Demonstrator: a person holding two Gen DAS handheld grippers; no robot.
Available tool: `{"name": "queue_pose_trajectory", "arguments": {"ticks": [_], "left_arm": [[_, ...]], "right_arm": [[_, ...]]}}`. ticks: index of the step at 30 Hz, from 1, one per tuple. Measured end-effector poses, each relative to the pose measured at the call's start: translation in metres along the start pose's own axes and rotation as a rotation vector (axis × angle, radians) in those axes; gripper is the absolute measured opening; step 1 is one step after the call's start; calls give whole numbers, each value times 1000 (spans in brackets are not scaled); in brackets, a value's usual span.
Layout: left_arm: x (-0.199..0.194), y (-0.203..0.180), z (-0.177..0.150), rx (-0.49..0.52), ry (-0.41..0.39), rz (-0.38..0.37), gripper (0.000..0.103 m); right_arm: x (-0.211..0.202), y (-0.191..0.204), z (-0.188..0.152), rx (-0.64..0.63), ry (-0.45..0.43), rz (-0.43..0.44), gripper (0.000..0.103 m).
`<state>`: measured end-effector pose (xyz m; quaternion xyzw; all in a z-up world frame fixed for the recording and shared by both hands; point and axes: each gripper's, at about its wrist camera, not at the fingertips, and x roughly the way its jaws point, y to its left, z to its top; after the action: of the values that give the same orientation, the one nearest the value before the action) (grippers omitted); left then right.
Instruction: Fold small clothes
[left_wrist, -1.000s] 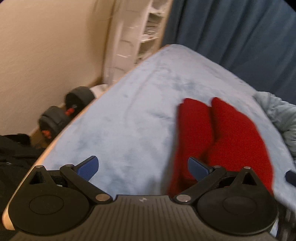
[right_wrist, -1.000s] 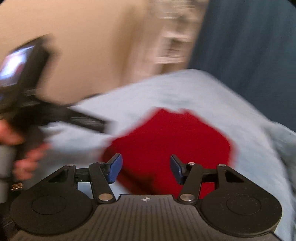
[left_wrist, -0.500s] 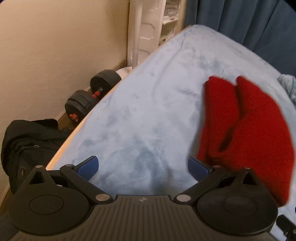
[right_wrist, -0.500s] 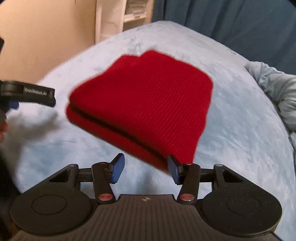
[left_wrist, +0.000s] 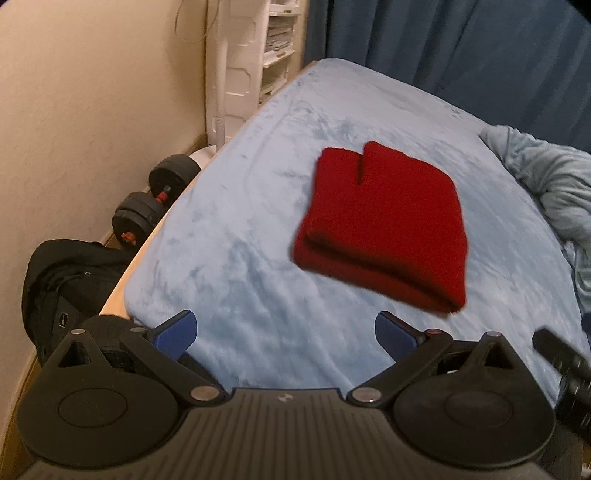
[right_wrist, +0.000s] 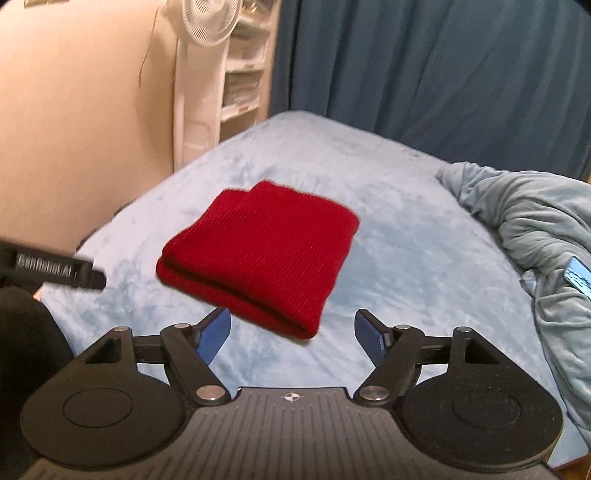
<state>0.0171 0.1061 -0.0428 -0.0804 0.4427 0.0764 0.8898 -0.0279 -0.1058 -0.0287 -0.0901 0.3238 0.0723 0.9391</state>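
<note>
Bed (left_wrist: 258, 258): covered by a pale blue fleecy sheet, it filled the middle of both views and ran up toward the top of the frame.
Curtain (right_wrist: 443, 74): dark blue, across the upper right of both views.
Blanket (right_wrist: 535, 229): light blue and rumpled, bunched at the right edge of the bed.
Red garment (left_wrist: 384, 225): folded knit, lying flat on the sheet in the centre of the frame — a thick doubled edge faced the cameras, and a short slit showed at its far edge in the left wrist view.
Left gripper (left_wrist: 286, 332): bottom centre of its view, blue fingers (left_wrist: 177, 330) spread wide over bare sheet, nothing between them; the garment lay beyond, apart from them.
Right gripper (right_wrist: 291, 334): fingers (right_wrist: 214, 332) apart and just widened — the garment's near corner showed in the gap between the fingers, no pad pressing it.
Fan (right_wrist: 210, 22): white, standing at upper left by the wall.
Dumbbells (left_wrist: 155, 199): black, on the floor at the left.
</note>
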Motion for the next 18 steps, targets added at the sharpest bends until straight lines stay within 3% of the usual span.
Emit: {"name": "queue_pose_trajectory", "arguments": {"ticks": [8,18], "left_arm": [[-30,-10,-9,42,-39,18,103],[-31,-14,-8,56,-31,26,103]], "right_arm": [[-13,-13,-9,68,-10,11,76],[-8,-17,-9,91,2,24,76]]}}
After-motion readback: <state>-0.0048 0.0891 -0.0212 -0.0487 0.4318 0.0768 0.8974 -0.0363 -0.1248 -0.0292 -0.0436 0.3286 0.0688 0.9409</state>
